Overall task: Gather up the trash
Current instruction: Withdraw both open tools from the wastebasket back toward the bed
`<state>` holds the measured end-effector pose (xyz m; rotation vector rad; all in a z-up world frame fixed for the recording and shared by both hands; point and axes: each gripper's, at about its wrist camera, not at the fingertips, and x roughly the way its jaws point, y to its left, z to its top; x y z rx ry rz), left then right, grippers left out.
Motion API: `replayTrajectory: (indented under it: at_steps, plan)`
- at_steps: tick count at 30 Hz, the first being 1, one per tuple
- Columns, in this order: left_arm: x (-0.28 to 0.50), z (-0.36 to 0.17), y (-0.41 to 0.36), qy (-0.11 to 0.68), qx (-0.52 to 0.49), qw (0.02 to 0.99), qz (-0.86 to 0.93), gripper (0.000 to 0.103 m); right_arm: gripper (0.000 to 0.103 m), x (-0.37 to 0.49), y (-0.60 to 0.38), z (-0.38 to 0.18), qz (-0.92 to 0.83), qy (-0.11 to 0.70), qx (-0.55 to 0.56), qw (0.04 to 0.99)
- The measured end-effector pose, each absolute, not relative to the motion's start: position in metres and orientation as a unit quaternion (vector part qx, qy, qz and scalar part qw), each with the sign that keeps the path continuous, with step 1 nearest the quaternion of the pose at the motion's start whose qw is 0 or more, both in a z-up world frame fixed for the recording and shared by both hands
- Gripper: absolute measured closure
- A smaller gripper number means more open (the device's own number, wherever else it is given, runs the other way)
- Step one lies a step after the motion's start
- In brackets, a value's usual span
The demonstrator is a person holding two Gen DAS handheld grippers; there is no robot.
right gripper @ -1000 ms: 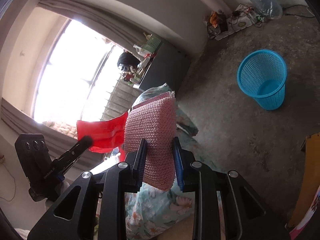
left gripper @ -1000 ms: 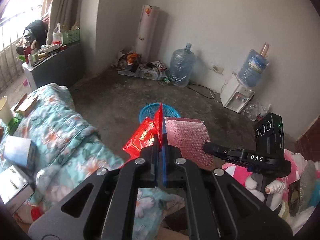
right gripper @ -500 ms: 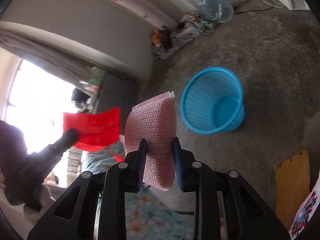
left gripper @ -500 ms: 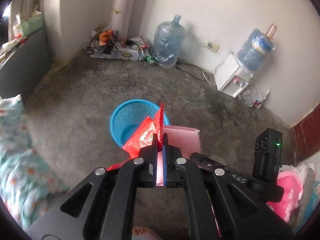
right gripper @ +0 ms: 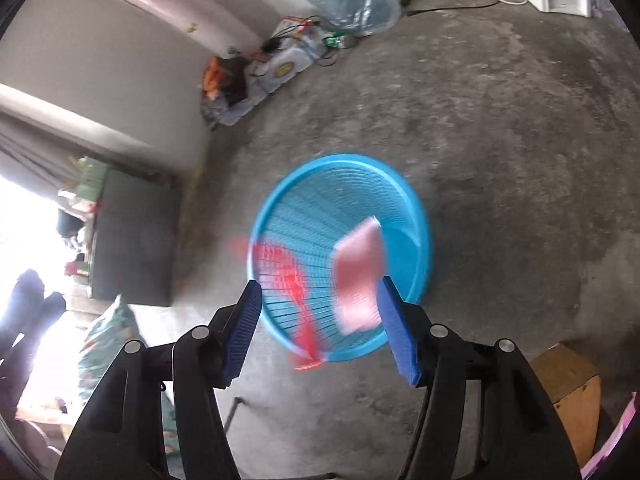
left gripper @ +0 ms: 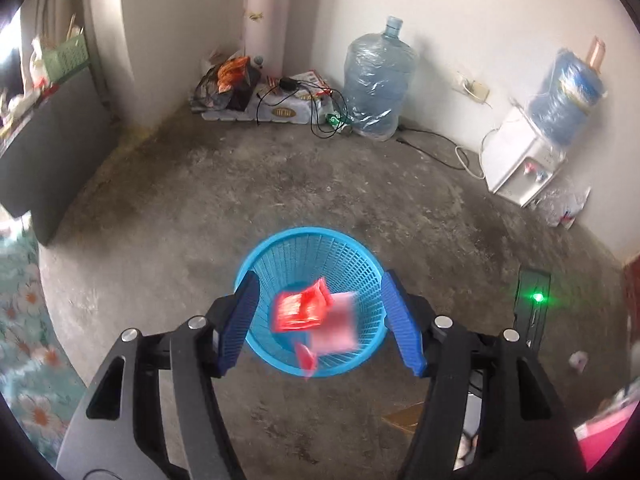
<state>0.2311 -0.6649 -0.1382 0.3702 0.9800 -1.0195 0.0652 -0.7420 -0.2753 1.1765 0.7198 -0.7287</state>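
A blue mesh waste basket (left gripper: 308, 248) stands on the concrete floor, seen also in the right wrist view (right gripper: 320, 184). A red wrapper (left gripper: 300, 308) and a pink bubble-wrap pouch (left gripper: 336, 328) are blurred in mid-air inside the basket's mouth; in the right wrist view the red wrapper (right gripper: 296, 280) and the pink pouch (right gripper: 358, 276) show the same way. My left gripper (left gripper: 318, 316) is open and empty above the basket. My right gripper (right gripper: 318, 320) is open and empty above the basket's near rim.
Two water jugs (left gripper: 378, 88), a white dispenser (left gripper: 520, 164) and cables lie along the far wall. A dark cabinet (left gripper: 44, 160) stands left, a floral blanket (left gripper: 24, 320) at lower left, and a wooden board (right gripper: 572, 392) at lower right.
Both grippers moved over the basket and opened. The red wrapper and the pink pouch left the jaws and are falling into the basket.
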Motion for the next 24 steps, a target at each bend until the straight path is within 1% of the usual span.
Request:
replayTrajectory:
  at_steps: [2, 5, 7, 11, 13, 15, 18, 20, 22, 24]
  plan:
    - [0.232, -0.133, -0.658, 0.448, 0.158, 0.743, -0.471, 0.044, 0.045, 0.056, -0.737, -0.275, -0.326, 0.311, 0.535, 0.715]
    - [0.225, -0.117, -0.641, 0.430, 0.159, 0.745, -0.485, 0.044, 0.045, 0.046, -0.721, -0.263, -0.334, 0.306, 0.513, 0.730]
    - [0.219, -0.100, -0.624, 0.421, 0.150, 0.745, -0.495, 0.044, 0.045, 0.041, -0.706, -0.248, -0.338, 0.302, 0.495, 0.742]
    - [0.202, -0.061, -0.584, 0.405, 0.132, 0.737, -0.525, 0.044, 0.044, 0.032, -0.660, -0.199, -0.353, 0.282, 0.436, 0.778]
    - [0.191, -0.040, -0.560, 0.392, 0.132, 0.735, -0.537, 0.043, 0.036, 0.027, -0.635, -0.172, -0.359, 0.270, 0.407, 0.795]
    - [0.179, -0.020, -0.532, 0.375, 0.131, 0.739, -0.544, 0.042, 0.031, 0.022, -0.612, -0.145, -0.364, 0.258, 0.375, 0.813]
    - [0.161, 0.012, -0.483, 0.347, 0.121, 0.749, -0.551, 0.037, 0.023, 0.017, -0.576, -0.105, -0.367, 0.244, 0.317, 0.840]
    - [0.150, 0.031, -0.444, 0.325, 0.108, 0.757, -0.556, 0.035, 0.019, 0.014, -0.555, -0.083, -0.364, 0.235, 0.282, 0.856]
    - [0.141, 0.049, -0.404, 0.305, 0.095, 0.768, -0.555, 0.033, 0.012, 0.012, -0.534, -0.063, -0.362, 0.227, 0.246, 0.870]
    - [0.136, 0.066, -0.358, 0.285, 0.079, 0.786, -0.543, 0.033, 0.008, 0.011, -0.511, -0.045, -0.348, 0.215, 0.207, 0.889]
